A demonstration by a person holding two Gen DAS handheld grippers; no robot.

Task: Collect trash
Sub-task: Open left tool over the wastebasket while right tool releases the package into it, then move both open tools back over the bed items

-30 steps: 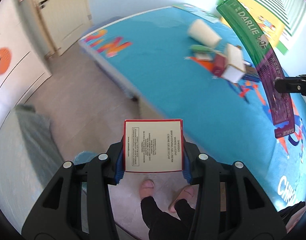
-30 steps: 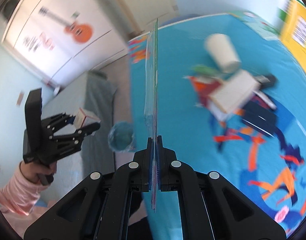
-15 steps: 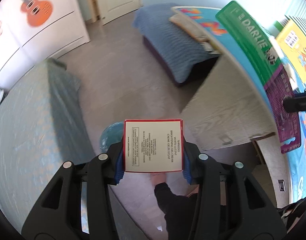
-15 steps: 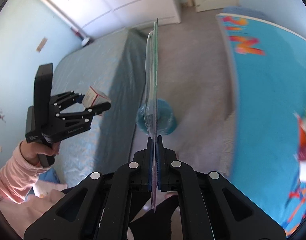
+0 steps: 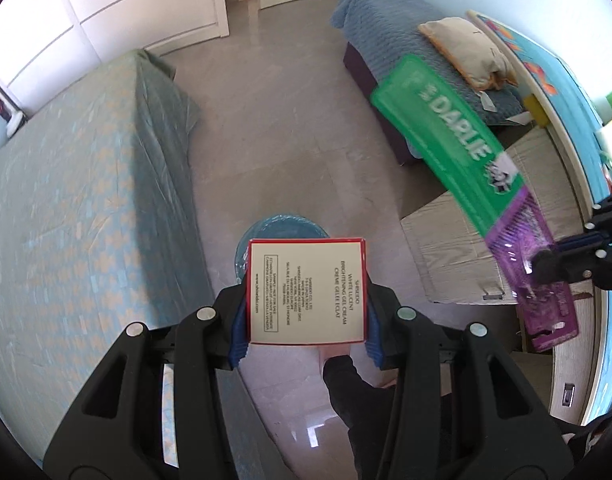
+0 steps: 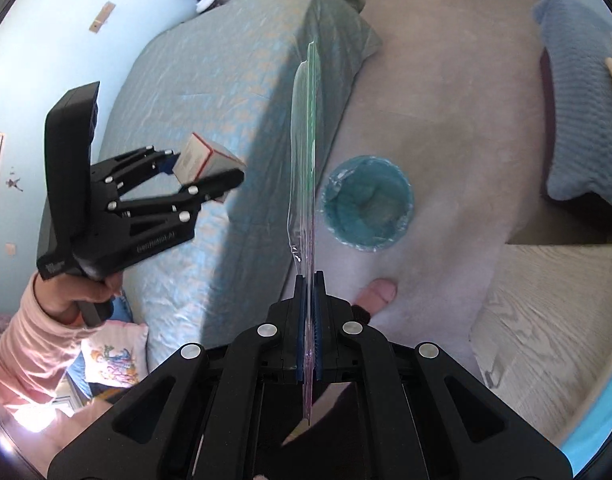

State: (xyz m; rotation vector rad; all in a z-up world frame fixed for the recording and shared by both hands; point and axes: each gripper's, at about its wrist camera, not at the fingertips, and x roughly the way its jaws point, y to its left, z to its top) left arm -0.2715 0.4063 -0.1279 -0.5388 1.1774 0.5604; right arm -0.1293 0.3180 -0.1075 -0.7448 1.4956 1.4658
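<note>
- The bed [image 6: 209, 128] with its green cover filled the left side; bare floor [image 5: 273, 128] lay beside it.
- A blue-lined bin [image 6: 366, 204] stood on that floor, near the bed's corner, below both tools.
- The right tongs [image 6: 309, 320] were clamped flat on a long toothbrush package [image 5: 458, 152], held above the floor.
- The left tongs [image 5: 306, 316] gripped a small cream box [image 5: 306, 292] over the bin.
- Judged step: carrying trash to the bin; next, centre each piece over it and release.
</note>
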